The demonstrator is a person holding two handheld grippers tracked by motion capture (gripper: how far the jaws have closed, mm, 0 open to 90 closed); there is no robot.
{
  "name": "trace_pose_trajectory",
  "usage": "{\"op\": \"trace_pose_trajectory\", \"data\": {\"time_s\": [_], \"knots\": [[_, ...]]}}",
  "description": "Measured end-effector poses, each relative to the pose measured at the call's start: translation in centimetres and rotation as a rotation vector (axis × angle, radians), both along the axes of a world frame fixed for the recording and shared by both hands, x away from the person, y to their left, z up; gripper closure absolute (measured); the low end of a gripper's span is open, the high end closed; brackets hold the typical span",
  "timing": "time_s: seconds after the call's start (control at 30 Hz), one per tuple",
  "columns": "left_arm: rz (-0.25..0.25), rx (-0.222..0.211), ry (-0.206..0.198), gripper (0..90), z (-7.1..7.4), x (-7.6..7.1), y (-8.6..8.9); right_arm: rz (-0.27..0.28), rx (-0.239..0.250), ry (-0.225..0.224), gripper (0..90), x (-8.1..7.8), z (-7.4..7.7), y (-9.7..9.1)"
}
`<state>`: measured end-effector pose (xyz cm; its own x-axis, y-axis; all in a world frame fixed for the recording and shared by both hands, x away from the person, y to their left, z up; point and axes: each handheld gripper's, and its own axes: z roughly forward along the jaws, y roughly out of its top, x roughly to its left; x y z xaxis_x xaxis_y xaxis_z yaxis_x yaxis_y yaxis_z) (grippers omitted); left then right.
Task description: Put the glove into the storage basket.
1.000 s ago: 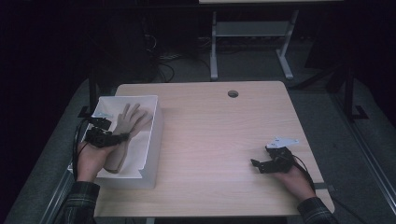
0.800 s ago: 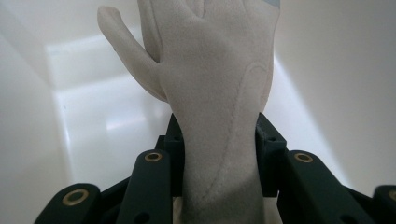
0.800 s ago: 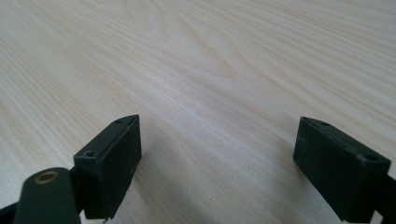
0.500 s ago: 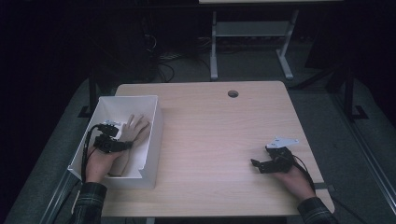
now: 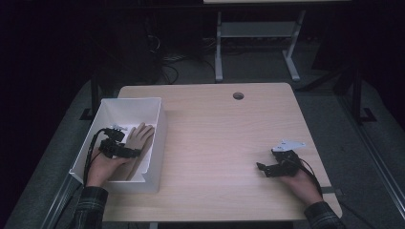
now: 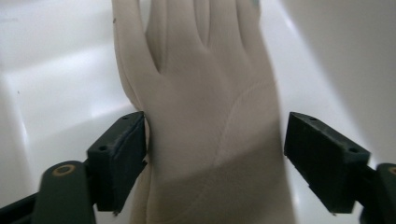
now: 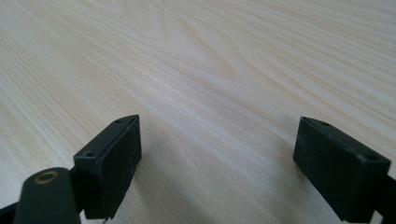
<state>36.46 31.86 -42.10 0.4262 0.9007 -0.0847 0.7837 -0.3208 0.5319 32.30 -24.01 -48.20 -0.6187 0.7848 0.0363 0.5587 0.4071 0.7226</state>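
A cream glove lies flat on the floor of a white bin at the table's left side, fingers pointing away from me. My left gripper is down inside the bin over the glove's wrist end. Its jaws have just been opening and now stand wide on either side of the glove; the left pad is at the glove's edge and the right pad is apart from it. My right gripper rests open on the bare wood at the right, with nothing between its pads.
The wooden table has a round cable hole near its far edge. The bin's tall walls close in my left gripper. A metal stand and cables are on the dark floor beyond the table.
My left hand has sunk into the bin with the glove, which now lies flat on the bin floor. The left jaws have opened off it. The right hand has kept still.
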Motion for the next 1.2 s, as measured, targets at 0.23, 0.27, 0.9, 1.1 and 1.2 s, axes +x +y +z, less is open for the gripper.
{"op": "trace_pose_trajectory", "data": {"time_s": [0.23, 0.27, 0.9, 1.1, 1.2], "knots": [[0.003, -0.026, -0.036, 18.6, 1.2, -0.3, 0.2, 0.0, 0.0, 0.0, 14.8, 0.0, 0.0, 0.0], [0.007, -0.029, -0.04, 18.6, 1.4, -0.4, 0.1, 0.0, 0.0, 0.0, 14.8, 0.0, 0.0, 0.0], [-0.061, -0.083, -0.151, 18.7, 8.1, -0.5, -2.5, 0.0, 0.0, 0.0, 14.8, 0.0, 0.0, 0.0], [-0.116, -0.116, -0.185, 18.7, 10.3, -0.7, -4.5, 0.0, 0.0, 0.0, 14.8, 0.0, 0.0, 0.0], [-0.149, -0.136, -0.201, 18.7, 11.2, -0.8, -5.6, 0.0, 0.0, 0.0, 14.8, 0.0, 0.0, 0.0]]}}
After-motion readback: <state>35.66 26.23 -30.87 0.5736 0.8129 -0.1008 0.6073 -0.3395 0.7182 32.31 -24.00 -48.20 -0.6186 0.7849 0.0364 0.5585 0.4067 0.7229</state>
